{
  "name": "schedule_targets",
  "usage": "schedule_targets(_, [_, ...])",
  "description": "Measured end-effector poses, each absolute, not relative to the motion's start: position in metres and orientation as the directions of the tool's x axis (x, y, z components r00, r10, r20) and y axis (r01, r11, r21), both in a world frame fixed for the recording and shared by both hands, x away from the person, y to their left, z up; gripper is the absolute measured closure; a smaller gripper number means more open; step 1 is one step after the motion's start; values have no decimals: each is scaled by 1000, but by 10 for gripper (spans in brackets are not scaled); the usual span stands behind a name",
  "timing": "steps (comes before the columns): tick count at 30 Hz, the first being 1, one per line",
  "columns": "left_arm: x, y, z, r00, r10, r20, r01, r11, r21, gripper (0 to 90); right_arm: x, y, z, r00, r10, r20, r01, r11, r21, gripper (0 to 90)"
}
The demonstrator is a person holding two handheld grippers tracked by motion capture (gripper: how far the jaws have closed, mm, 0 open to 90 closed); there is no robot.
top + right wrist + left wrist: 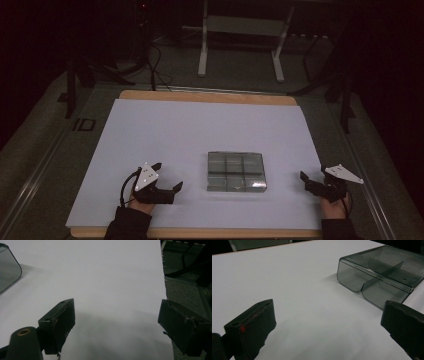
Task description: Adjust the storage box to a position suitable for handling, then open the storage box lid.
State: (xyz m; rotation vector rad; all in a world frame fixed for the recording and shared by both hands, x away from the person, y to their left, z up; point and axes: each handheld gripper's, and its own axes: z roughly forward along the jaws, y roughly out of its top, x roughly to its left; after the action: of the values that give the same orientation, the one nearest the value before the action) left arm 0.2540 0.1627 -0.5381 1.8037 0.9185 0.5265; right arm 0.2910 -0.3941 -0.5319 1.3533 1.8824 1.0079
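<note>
listing from the left: the left gripper (167, 176) sits low over the white sheet (200, 125), held in the person's left hand (136, 201), whose dark sleeve (126, 225) comes in from the near edge. grey three-cornered plate (146, 175) on top, cable (123, 189) looping off its left side. jaws released, wide apart, nothing between them but bare sheet; in the left gripper view (329, 330) the two black jaws stand far apart at the bottom corners.

next, ahead of those jaws and off to their right: a clear smoky compartment box (236, 171), lying flat on the sheet, divided by thin partitions into a grid (three across by two deep, as far as the high view lets one count). in the left gripper view the box (382, 275) lies beyond the right-hand jaw, apart from it, its rounded corners and an inner divider visible. its compartments look empty, though the dim light makes this hard to confirm.

last, the right gripper (308, 181), near the sheet's right edge, held in the person's right hand (334, 204). its own grey plate (343, 173) tilts up to the right. jaws released, spread wide, gripping nothing; in the right gripper view (117, 327) one corner of the box (8, 267) shows far beyond the left-hand jaw, well apart, while the right-hand jaw overhangs the sheet's edge and the dark floor (185, 290) beside it.
</note>
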Motion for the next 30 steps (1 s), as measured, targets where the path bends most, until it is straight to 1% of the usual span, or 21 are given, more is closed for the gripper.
schedule_targets(10, [255, 163, -538, 627, 776, -63, 352, -210, 912, 7, 292, -395, -532, -301, 953, -28, 501, 183, 846, 141])
schedule_targets(17, [261, 164, -538, 654, 750, -102, 391, -219, 894, 7, 293, -393, -531, -317, 948, -38, 510, 204, 835, 140])
schedule_targets(18, [266, 165, -537, 667, 732, -136, 420, -219, 881, 6, 294, -391, -531, -334, 941, -55, 514, 231, 826, 141])
schedule_targets(21, [271, 163, -536, 680, 720, -137, 429, -240, 871, 6, 296, -389, -531, -354, 934, -52, 526, 244, 815, 141])
schedule_targets(23, [275, 160, -534, 686, 714, -143, 440, -250, 862, 7, 296, -387, -531, -385, 922, -35, 531, 252, 809, 141])
schedule_targets(26, [280, 153, -533, 700, 703, -124, 443, -291, 848, 7, 297, -380, -531, -423, 904, -55, 525, 294, 799, 144])
schedule_targets(29, [282, 146, -534, 716, 690, -102, 436, -328, 838, 9, 297, -375, -529, -461, 886, -45, 526, 314, 791, 147])
schedule_targets(30, [282, 144, -534, 722, 685, -96, 431, -337, 837, 33, 297, -372, -529, -477, 878, -44, 522, 324, 789, 159])
